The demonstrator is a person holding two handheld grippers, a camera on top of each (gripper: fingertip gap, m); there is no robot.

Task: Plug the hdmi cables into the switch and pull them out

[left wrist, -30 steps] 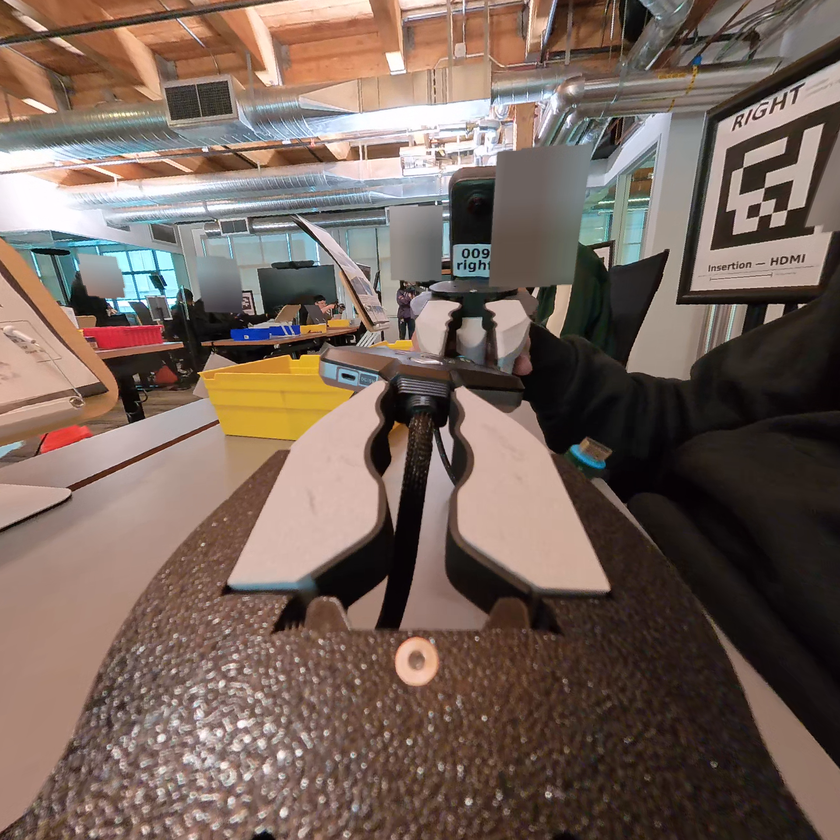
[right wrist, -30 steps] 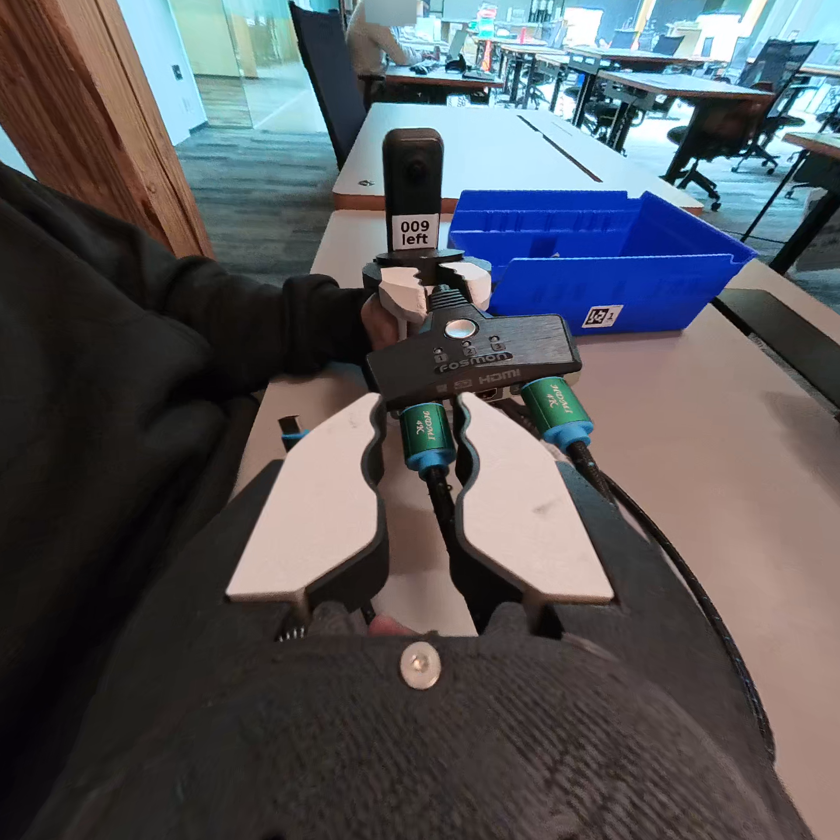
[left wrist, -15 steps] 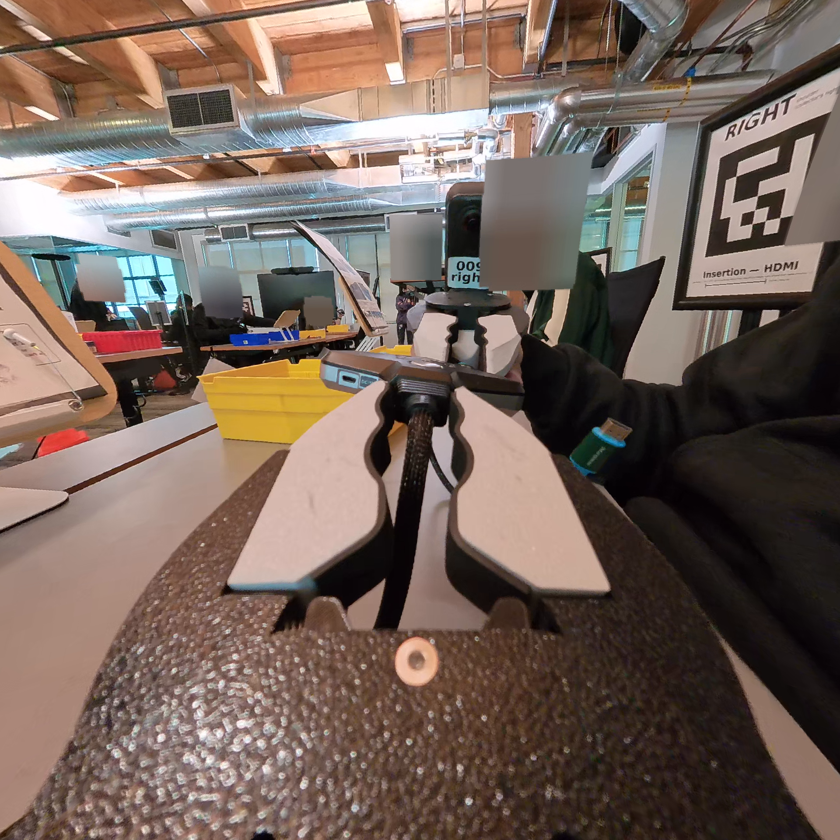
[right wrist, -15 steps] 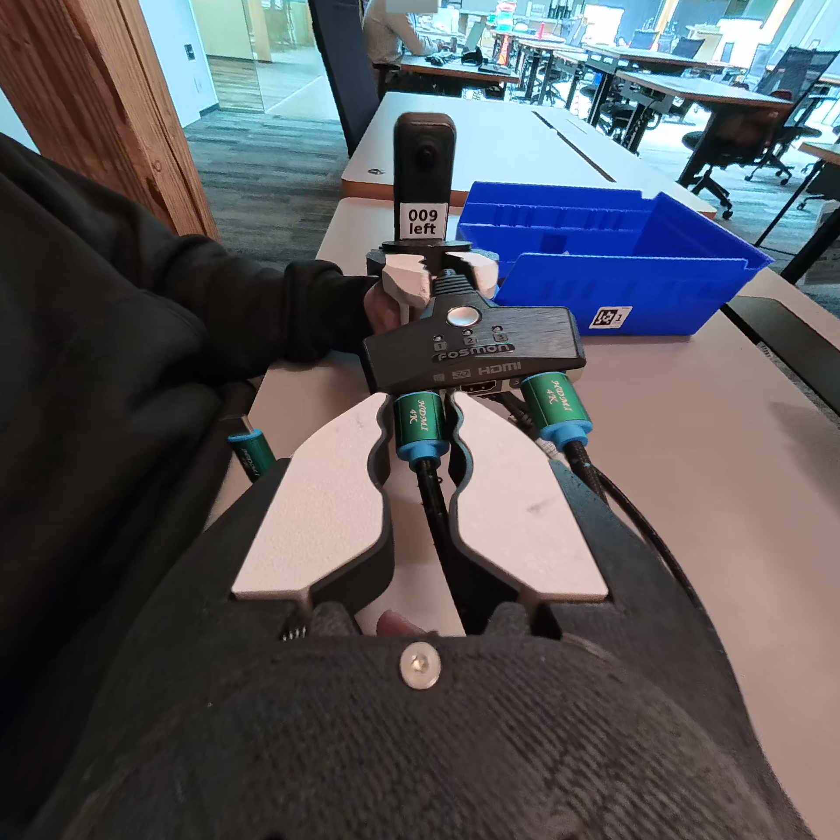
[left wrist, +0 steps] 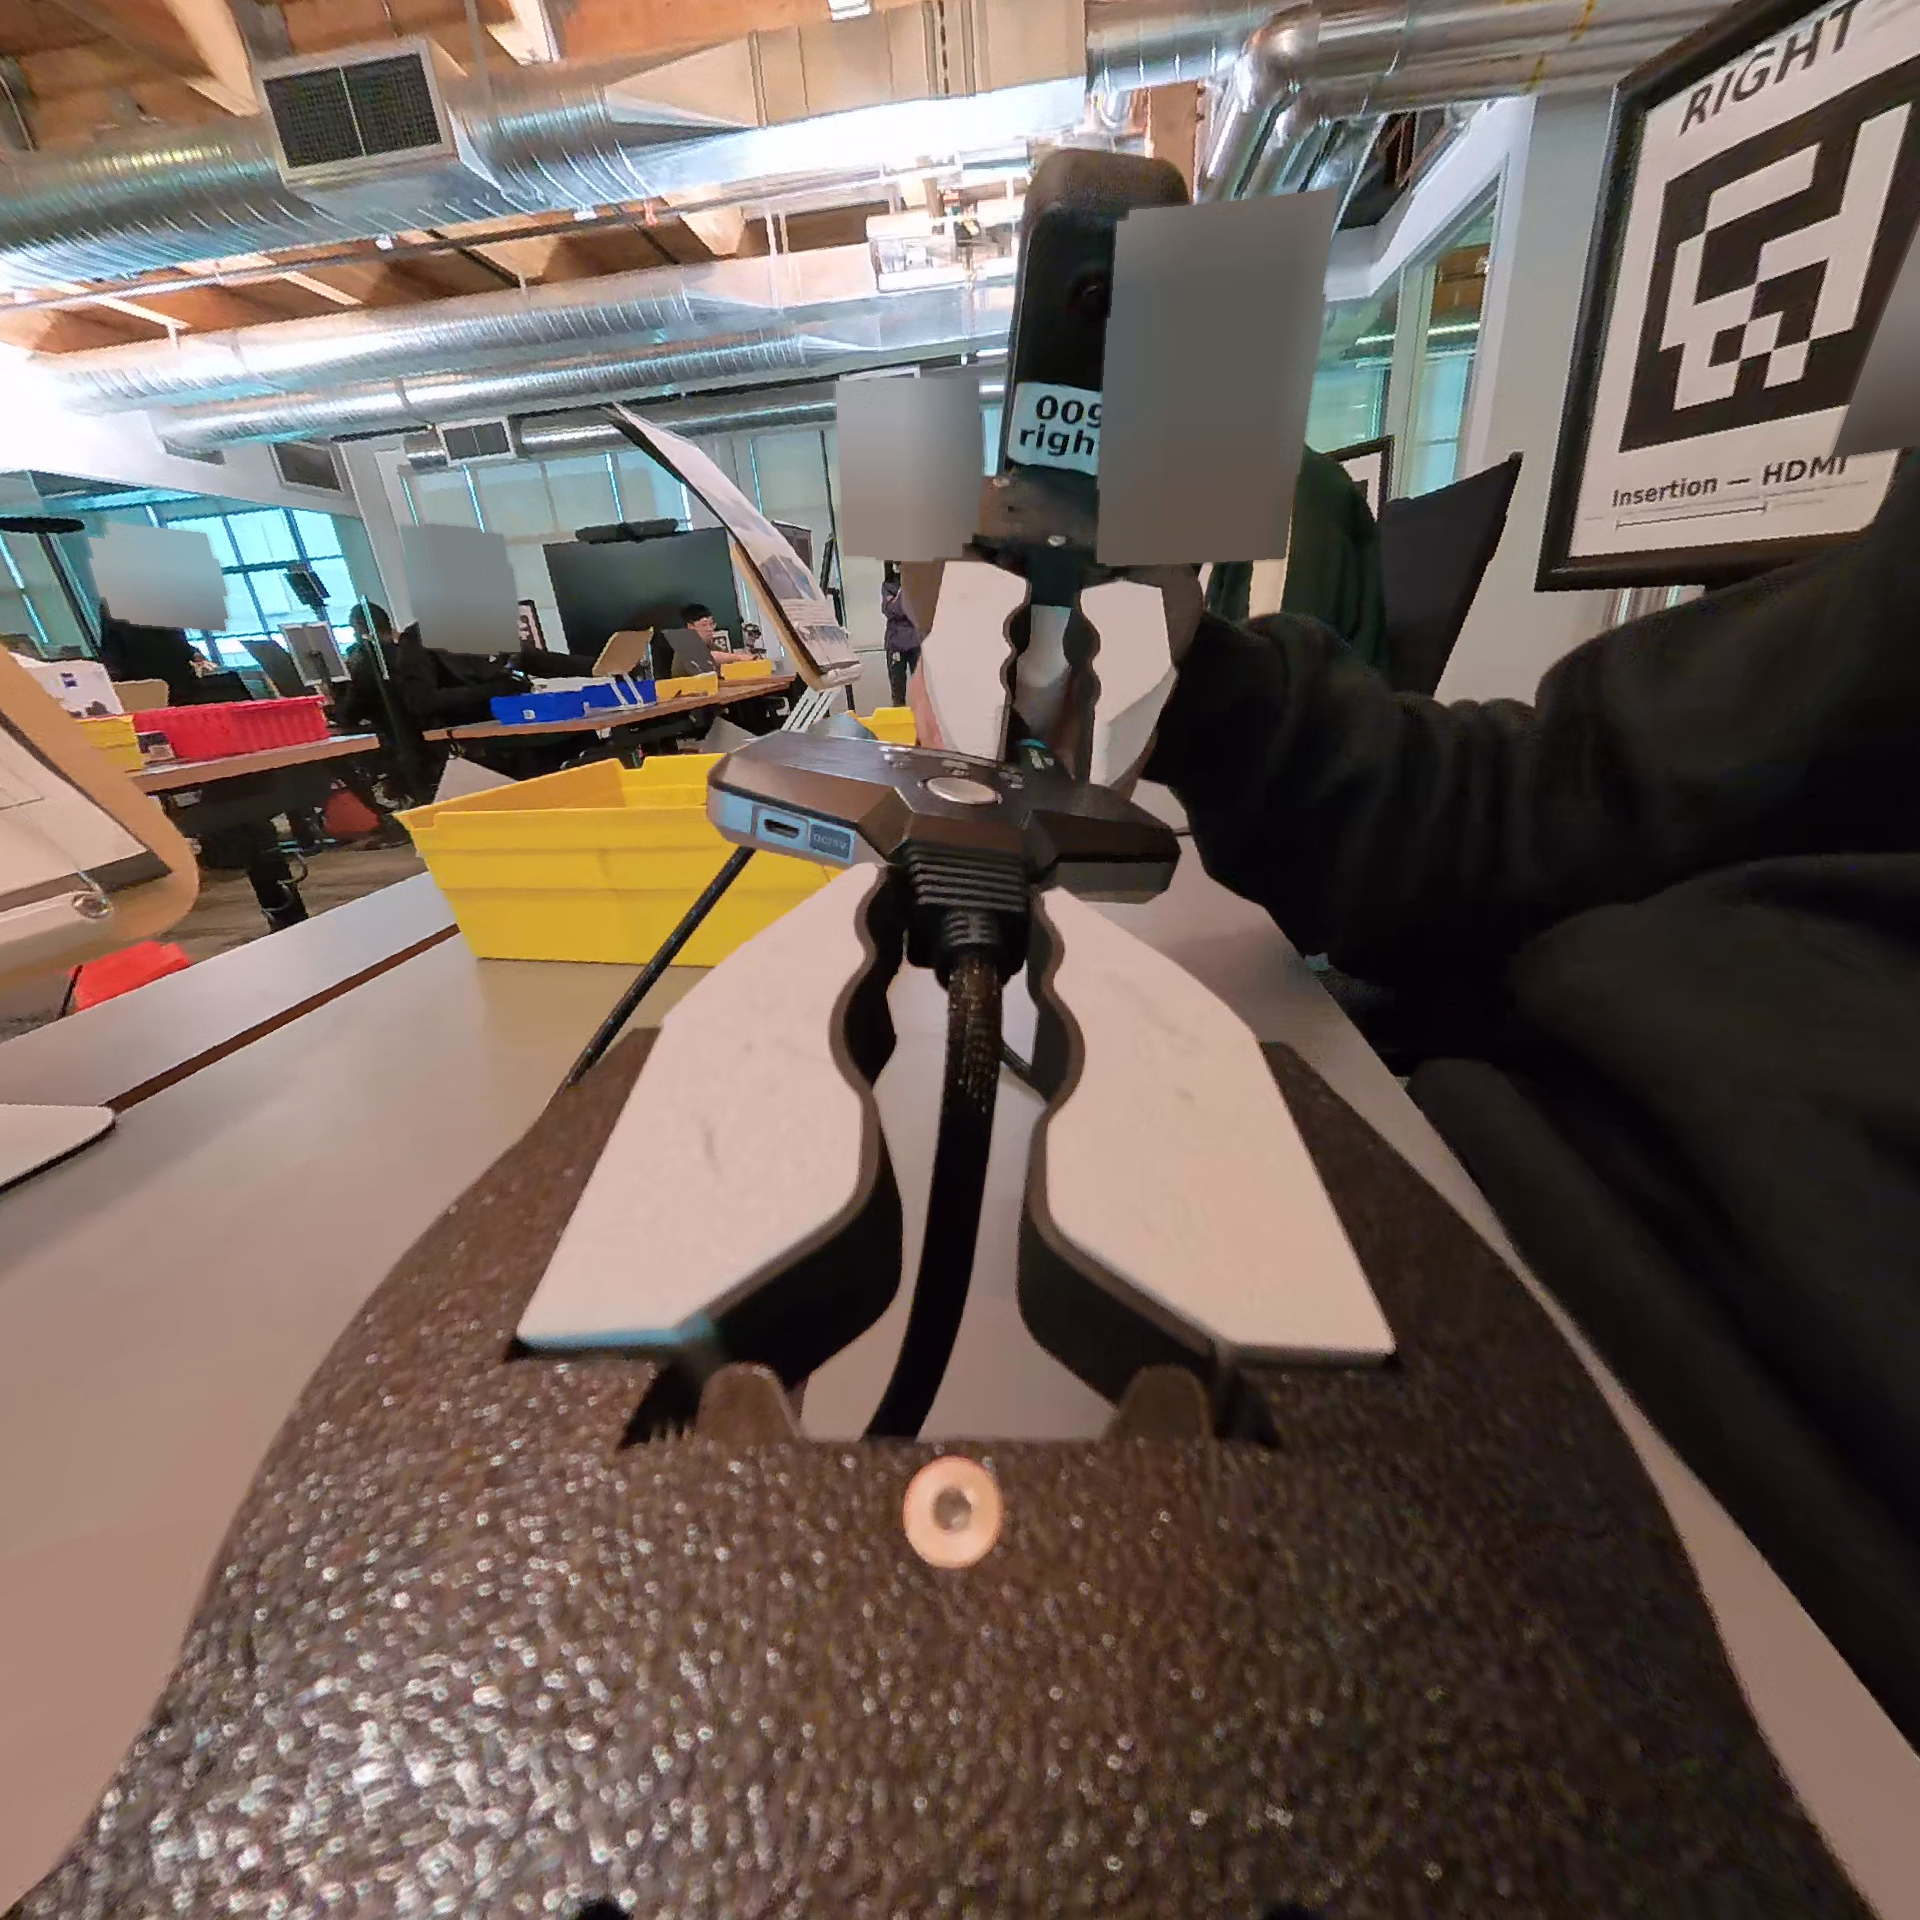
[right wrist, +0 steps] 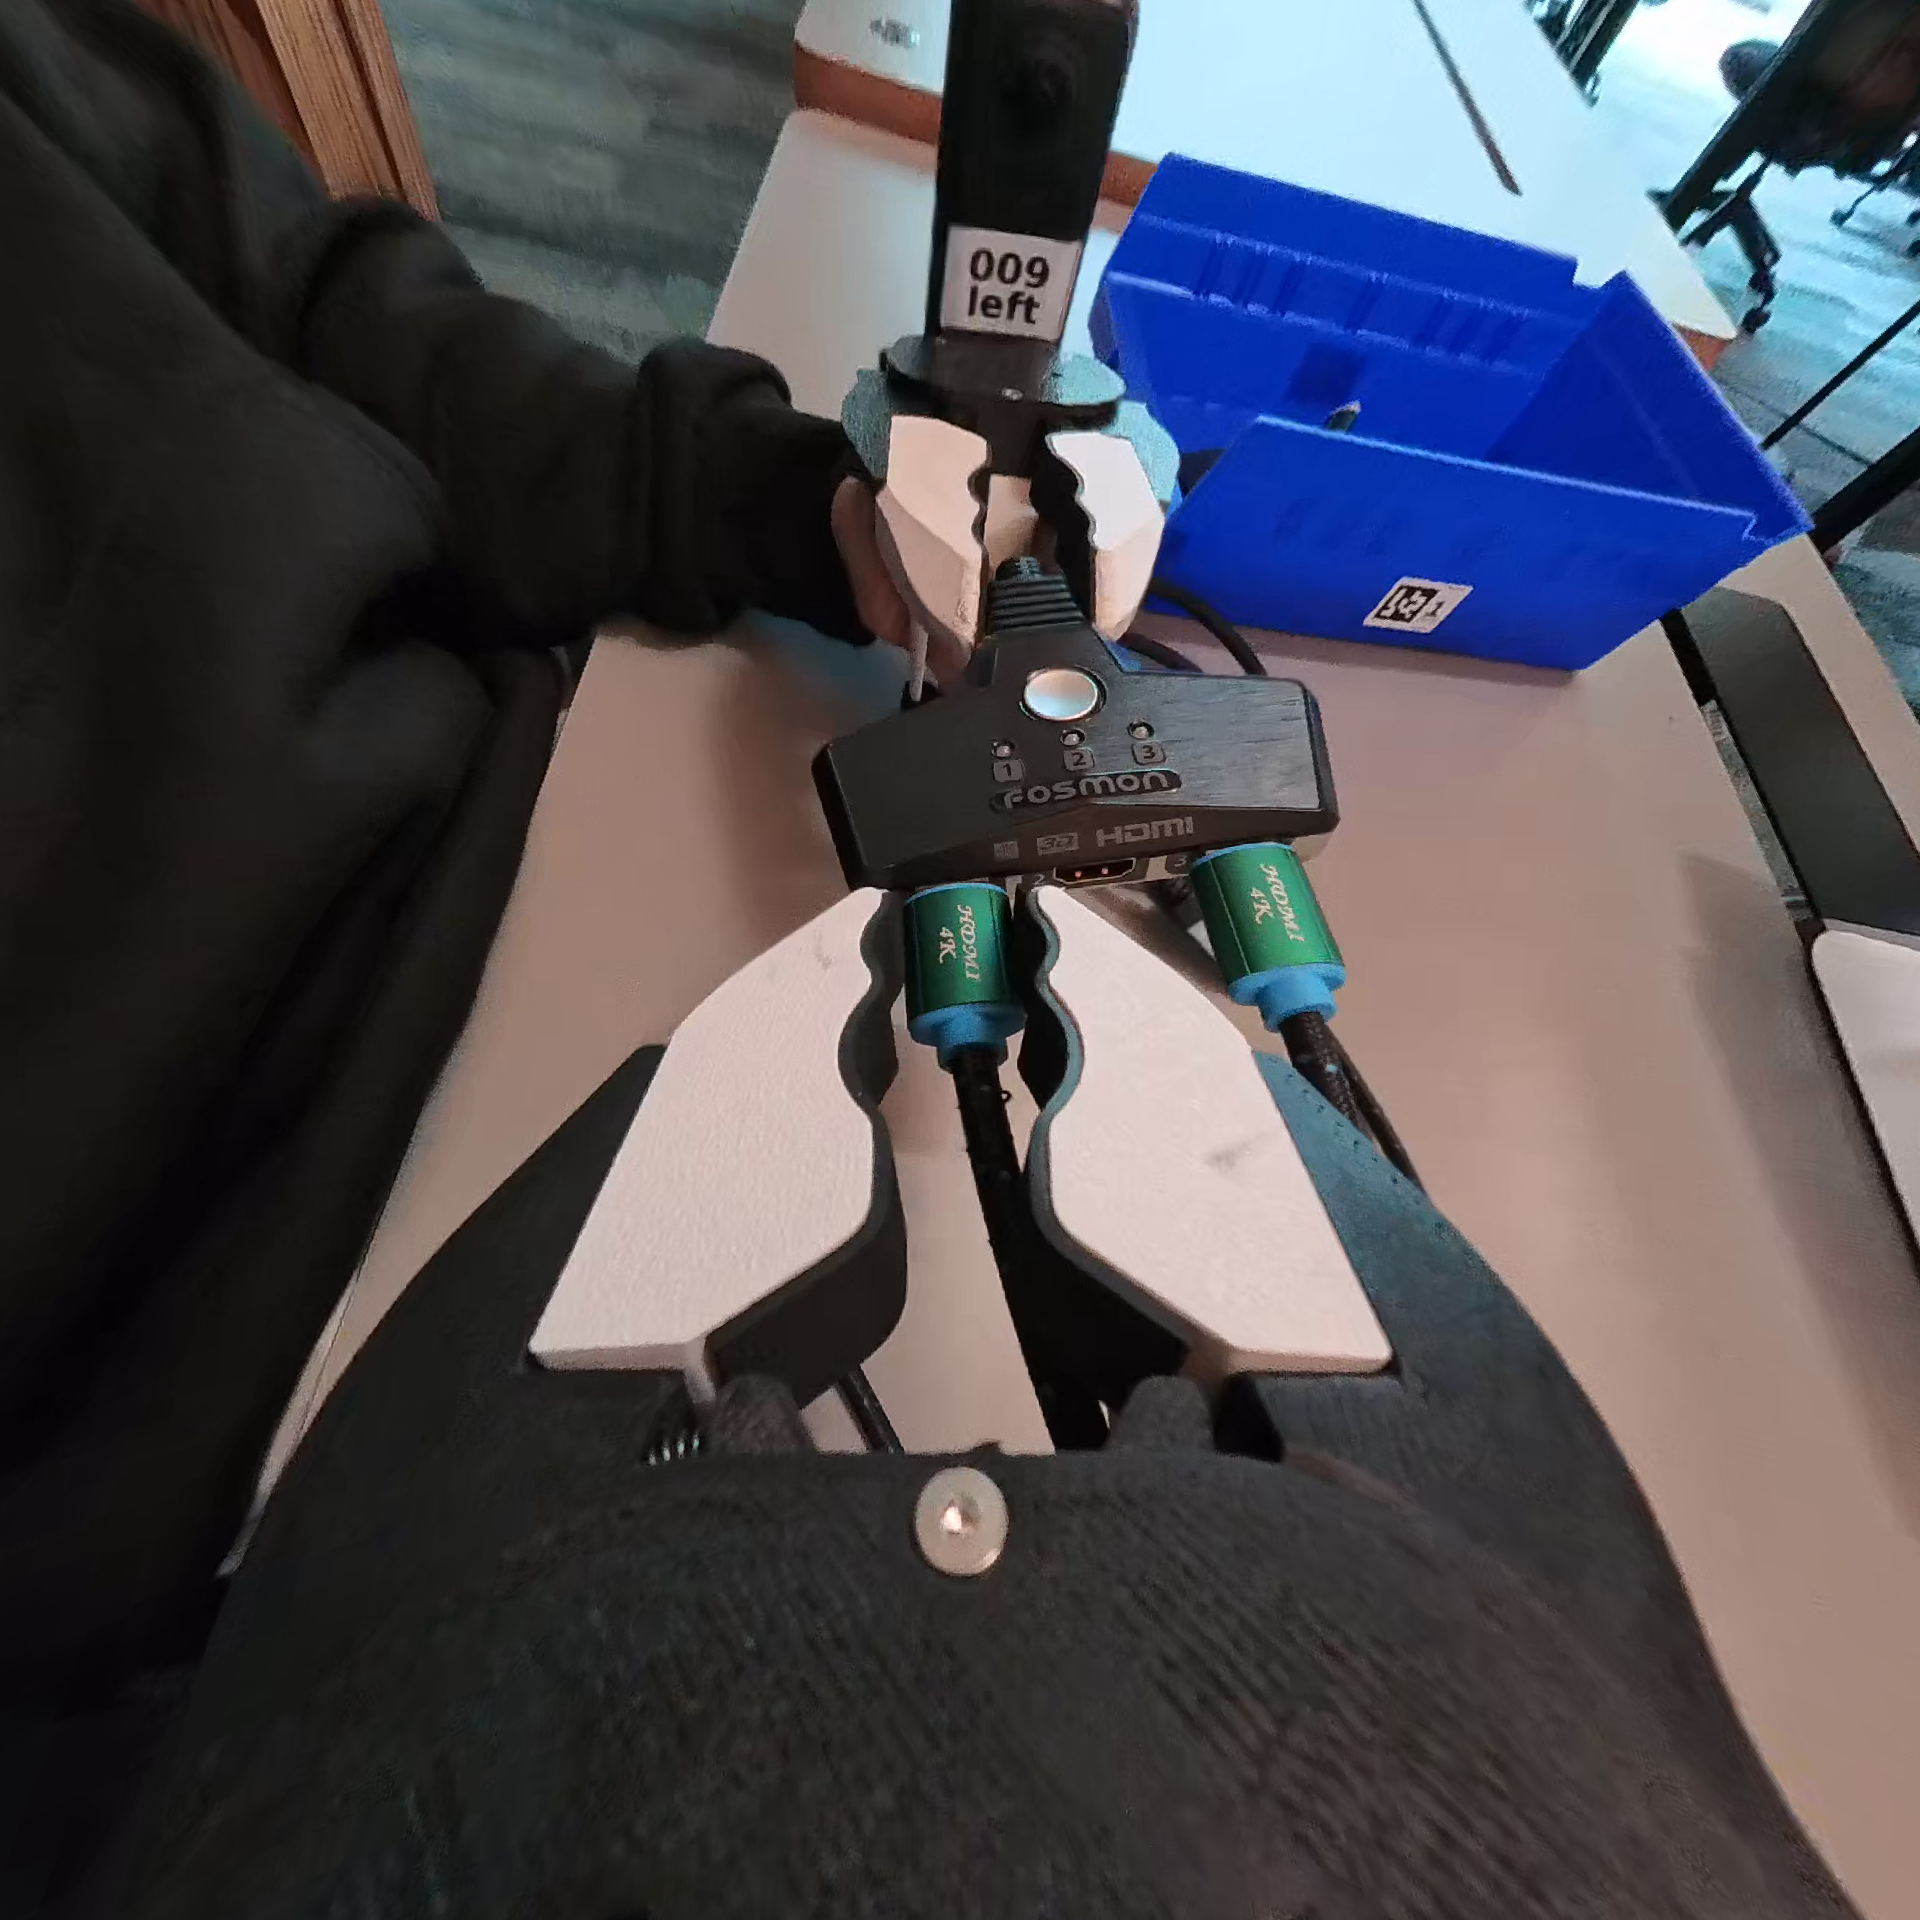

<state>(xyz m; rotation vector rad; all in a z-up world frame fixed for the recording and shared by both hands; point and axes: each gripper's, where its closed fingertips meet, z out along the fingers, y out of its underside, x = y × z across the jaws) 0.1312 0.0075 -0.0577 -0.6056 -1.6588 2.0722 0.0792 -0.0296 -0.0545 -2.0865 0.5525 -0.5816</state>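
The black HDMI switch [right wrist: 1081, 769] is held above the table between the two grippers. My left gripper [left wrist: 961, 904] is shut on the ribbed collar of the switch's own black braided cable [left wrist: 951, 1143], and it also shows in the right wrist view [right wrist: 1023, 540]. My right gripper [right wrist: 958, 935] is shut on a green HDMI plug [right wrist: 956, 966] that sits in the switch's left port. A second green plug [right wrist: 1262, 925] sits in the right port. The middle port [right wrist: 1107, 871] is empty. The switch [left wrist: 935, 805] and the right gripper [left wrist: 1049, 686] show in the left wrist view.
A blue bin [right wrist: 1455, 468] stands on the table behind the switch. A yellow bin [left wrist: 603, 873] stands on the other side. A person's dark sleeves [right wrist: 312, 520] fill the near side. A framed marker sign [left wrist: 1756, 291] stands at the right.
The right wrist view has tilted down and drawn closer to the switch. The loose third green plug beside the sleeve is no longer in view. Both grippers keep their hold.
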